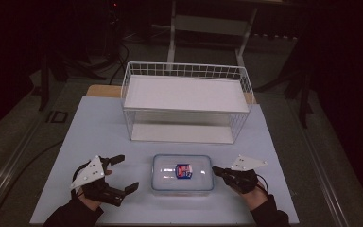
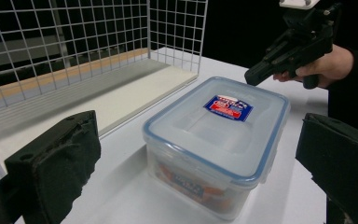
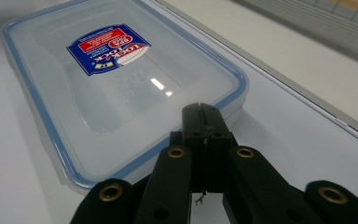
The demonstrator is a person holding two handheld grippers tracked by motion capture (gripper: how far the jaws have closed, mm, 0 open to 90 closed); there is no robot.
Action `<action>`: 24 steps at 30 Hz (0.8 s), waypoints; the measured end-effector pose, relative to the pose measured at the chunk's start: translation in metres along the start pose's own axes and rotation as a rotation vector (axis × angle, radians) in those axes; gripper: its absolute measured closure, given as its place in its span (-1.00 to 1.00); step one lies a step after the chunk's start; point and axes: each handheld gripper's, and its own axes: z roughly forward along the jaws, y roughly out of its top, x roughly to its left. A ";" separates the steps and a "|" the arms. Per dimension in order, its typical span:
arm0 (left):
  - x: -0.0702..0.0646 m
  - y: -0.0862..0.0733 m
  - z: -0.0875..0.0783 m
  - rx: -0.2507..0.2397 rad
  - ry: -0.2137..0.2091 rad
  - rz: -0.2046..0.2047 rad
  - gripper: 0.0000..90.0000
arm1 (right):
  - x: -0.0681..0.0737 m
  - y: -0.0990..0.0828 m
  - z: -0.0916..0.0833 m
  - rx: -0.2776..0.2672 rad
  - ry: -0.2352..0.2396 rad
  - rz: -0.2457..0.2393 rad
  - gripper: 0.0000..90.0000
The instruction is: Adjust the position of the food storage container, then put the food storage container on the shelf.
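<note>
Jaws pressed together and empty, the right gripper (image 1: 219,172) points its tip at the right short end of the lidded plastic container (image 1: 182,173), at lid height — in the right gripper view the closed tip sits at the blue-sealed rim, though contact is hard to judge. Left gripper (image 1: 121,173) stands wide open just off the opposite short end, nothing between its pads, so the box's long axis runs from one gripper to the other. It rests on the table (image 1: 99,132), in front of the white wire basket (image 1: 186,101) — the right hand is nearer.
</note>
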 end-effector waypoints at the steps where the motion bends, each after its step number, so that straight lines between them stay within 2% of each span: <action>1: 0.000 0.000 0.000 0.002 0.000 -0.001 -1.00 | 0.001 0.001 0.001 0.000 -0.006 -0.007 1.00; 6: 0.000 -0.001 0.000 0.001 -0.006 -0.012 -1.00 | 0.001 0.002 -0.005 -0.042 -0.027 -0.002 0.97; 8: 0.001 -0.001 0.000 0.005 -0.006 -0.020 -1.00 | 0.000 0.003 -0.012 -0.070 -0.021 0.007 0.84; 12: 0.000 -0.001 0.001 0.008 -0.017 -0.035 -1.00 | 0.002 0.008 -0.026 -0.141 -0.050 0.020 0.47; 13: 0.000 -0.001 0.001 0.008 -0.017 -0.035 -1.00 | 0.002 0.008 -0.026 -0.141 -0.050 0.020 0.47; 14: -0.001 0.000 0.001 0.013 -0.016 -0.041 -1.00 | 0.004 0.012 -0.034 -0.178 -0.061 0.039 0.14; 15: -0.001 0.000 0.001 0.013 -0.016 -0.041 -1.00 | 0.004 0.012 -0.034 -0.178 -0.061 0.039 0.14; 16: -0.002 0.002 0.001 0.013 -0.018 -0.046 -1.00 | 0.007 0.014 -0.039 -0.202 -0.064 0.043 -0.13; 17: -0.005 0.007 0.002 0.038 -0.024 -0.054 -1.00 | 0.009 0.015 -0.041 -0.220 -0.062 0.041 -0.30; 18: -0.005 0.007 0.002 0.038 -0.024 -0.054 -1.00 | 0.009 0.015 -0.041 -0.220 -0.062 0.041 -0.30; 21: -0.009 0.017 0.001 0.037 -0.037 -0.067 -1.00 | 0.014 0.019 -0.048 -0.266 -0.005 0.041 -0.73; 23: -0.011 0.021 0.001 0.040 -0.043 -0.071 -1.00 | 0.014 0.019 -0.048 -0.266 -0.005 0.041 -0.73; 24: -0.015 0.029 0.002 0.062 -0.065 -0.077 -1.00 | 0.015 0.020 -0.049 -0.282 -0.001 0.046 -0.73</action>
